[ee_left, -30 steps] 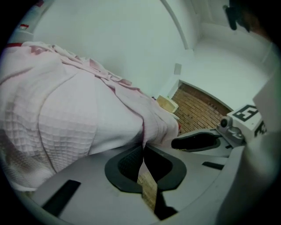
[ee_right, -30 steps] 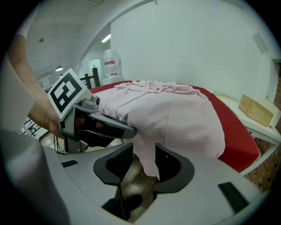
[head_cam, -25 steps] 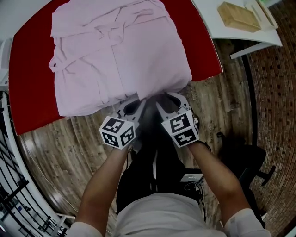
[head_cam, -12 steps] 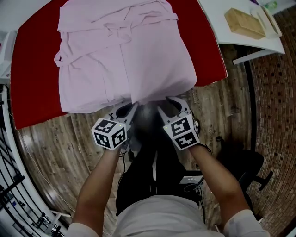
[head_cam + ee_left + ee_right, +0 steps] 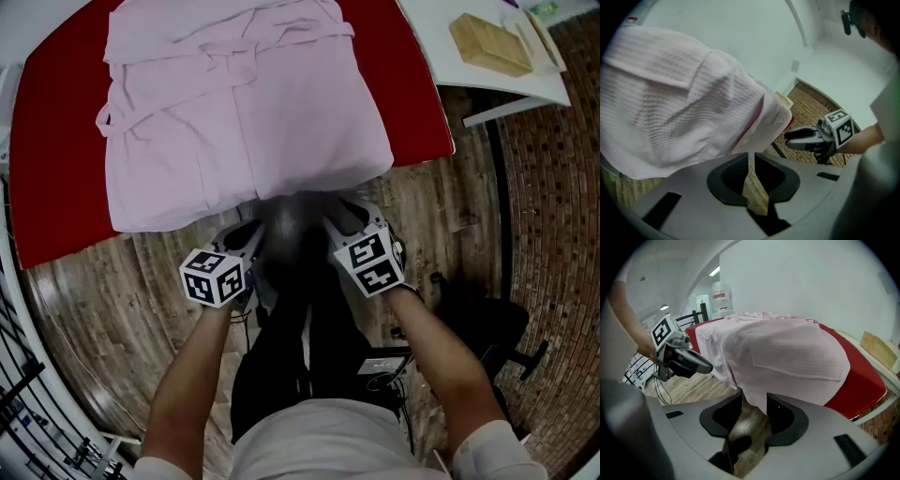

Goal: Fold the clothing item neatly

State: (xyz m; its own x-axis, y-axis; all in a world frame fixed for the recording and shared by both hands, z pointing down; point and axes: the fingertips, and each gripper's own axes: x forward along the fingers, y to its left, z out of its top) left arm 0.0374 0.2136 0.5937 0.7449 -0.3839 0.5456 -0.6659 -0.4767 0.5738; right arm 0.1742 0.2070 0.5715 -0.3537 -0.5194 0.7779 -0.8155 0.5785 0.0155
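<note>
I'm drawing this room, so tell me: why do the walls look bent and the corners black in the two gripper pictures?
Left gripper view: the wide-angle lens curves the white wall and blackens the corners; the pink waffle-weave robe looks slightly soft up close. Right gripper view: same bulge, bowing the red table at its edge. Head view: straighter lines, even light.

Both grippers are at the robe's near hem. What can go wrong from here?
1. The left gripper is shut with no cloth in it, just short of the robe. Lifting now would likely raise one side only and skew the fold.
2. The right gripper is open, with only the hem's edge between its jaws. So shallow a bite may slip.
3. The robe overhangs the near edge of the red table, so a pull outward could drag it off.
</note>
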